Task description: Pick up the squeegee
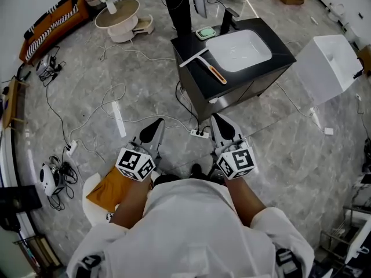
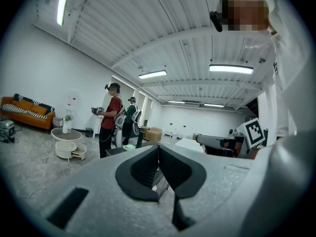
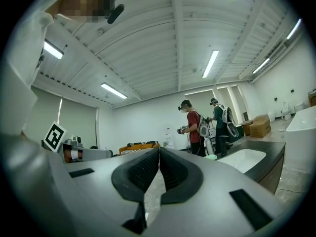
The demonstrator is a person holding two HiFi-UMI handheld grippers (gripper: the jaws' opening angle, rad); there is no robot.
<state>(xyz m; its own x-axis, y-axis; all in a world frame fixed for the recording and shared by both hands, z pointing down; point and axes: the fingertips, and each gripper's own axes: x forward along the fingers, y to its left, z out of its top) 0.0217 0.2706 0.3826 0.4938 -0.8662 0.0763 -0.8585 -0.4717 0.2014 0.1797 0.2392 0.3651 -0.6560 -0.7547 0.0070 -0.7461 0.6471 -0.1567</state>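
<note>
Black worktop [image 1: 197, 81] with a white sink [image 1: 240, 50] stands well ahead of both hand-held grippers, with bare floor [image 1: 145, 91] between. Squeegee [image 1: 204, 62] lies flat on it, just left of the sink, with its white blade at the far-left end and its orange handle angled back toward the right hand-held gripper [image 1: 216, 118]. Left hand-held gripper [image 1: 157, 123] has its jaws pressed together with nothing between them. The right one is the same, closed and empty. Both point toward the worktop, well apart from the squeegee.
</note>
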